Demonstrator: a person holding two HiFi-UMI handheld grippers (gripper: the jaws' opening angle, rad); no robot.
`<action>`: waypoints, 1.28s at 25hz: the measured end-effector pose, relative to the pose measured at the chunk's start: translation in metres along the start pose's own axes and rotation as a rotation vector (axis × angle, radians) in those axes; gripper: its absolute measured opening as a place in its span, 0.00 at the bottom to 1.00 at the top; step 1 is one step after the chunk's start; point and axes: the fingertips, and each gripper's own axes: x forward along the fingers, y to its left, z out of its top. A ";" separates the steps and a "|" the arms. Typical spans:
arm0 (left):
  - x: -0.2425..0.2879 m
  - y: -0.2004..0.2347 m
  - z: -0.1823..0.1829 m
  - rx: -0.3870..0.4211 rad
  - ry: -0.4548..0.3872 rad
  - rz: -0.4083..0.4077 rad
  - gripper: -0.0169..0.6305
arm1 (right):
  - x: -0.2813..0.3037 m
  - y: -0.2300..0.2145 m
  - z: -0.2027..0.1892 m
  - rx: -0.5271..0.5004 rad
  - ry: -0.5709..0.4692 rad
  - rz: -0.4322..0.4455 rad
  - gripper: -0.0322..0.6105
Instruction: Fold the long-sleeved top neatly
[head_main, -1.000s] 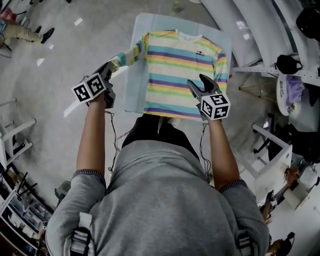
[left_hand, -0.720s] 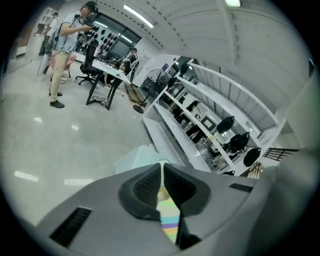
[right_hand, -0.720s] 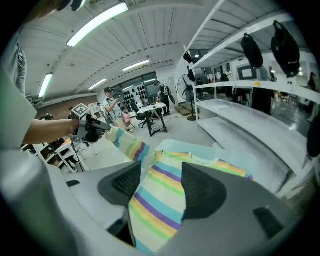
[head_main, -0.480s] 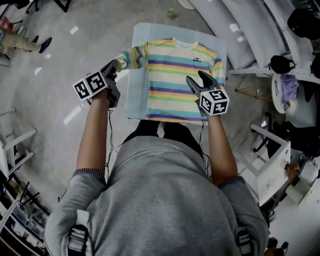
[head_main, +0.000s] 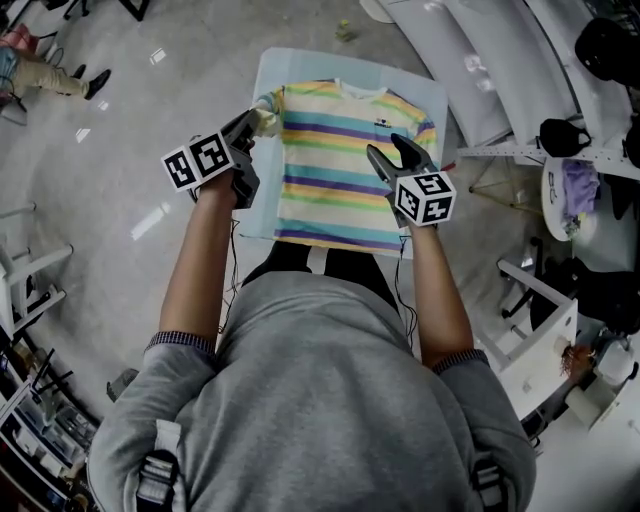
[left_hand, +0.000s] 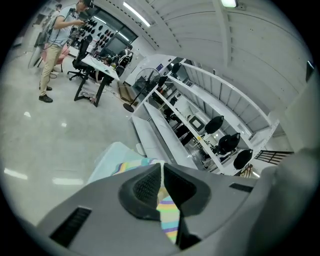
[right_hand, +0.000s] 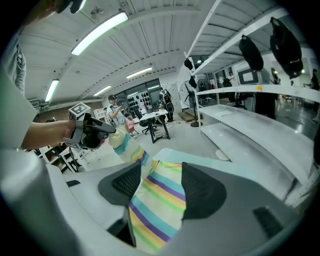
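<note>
Workshop, pale-blue table (head_main: 262, 170): left gripper (head_main: 250, 123) clamps the striped top's (head_main: 335, 165) cuff (head_main: 265, 116), right gripper (head_main: 391, 157) hangs open above the shirt — a slipping cuff would skew the fold.

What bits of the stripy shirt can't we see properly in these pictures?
- Head view: the small dark logo on the pastel-striped long-sleeved top is too small to read.
- Head view: the open right tongs cover part of the top's body.
- Left gripper view: the left tongs, shut on the sleeve, hide nearly all of the top; only a thin strip shows.
</note>
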 end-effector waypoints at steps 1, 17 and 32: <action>0.005 -0.008 -0.002 -0.002 -0.005 -0.002 0.07 | -0.003 -0.005 0.000 0.002 -0.001 0.006 0.47; 0.137 -0.098 -0.098 0.003 0.073 -0.043 0.07 | -0.053 -0.107 -0.049 0.056 0.039 0.003 0.47; 0.247 -0.073 -0.203 -0.021 0.184 -0.008 0.07 | -0.066 -0.178 -0.126 0.152 0.100 -0.032 0.47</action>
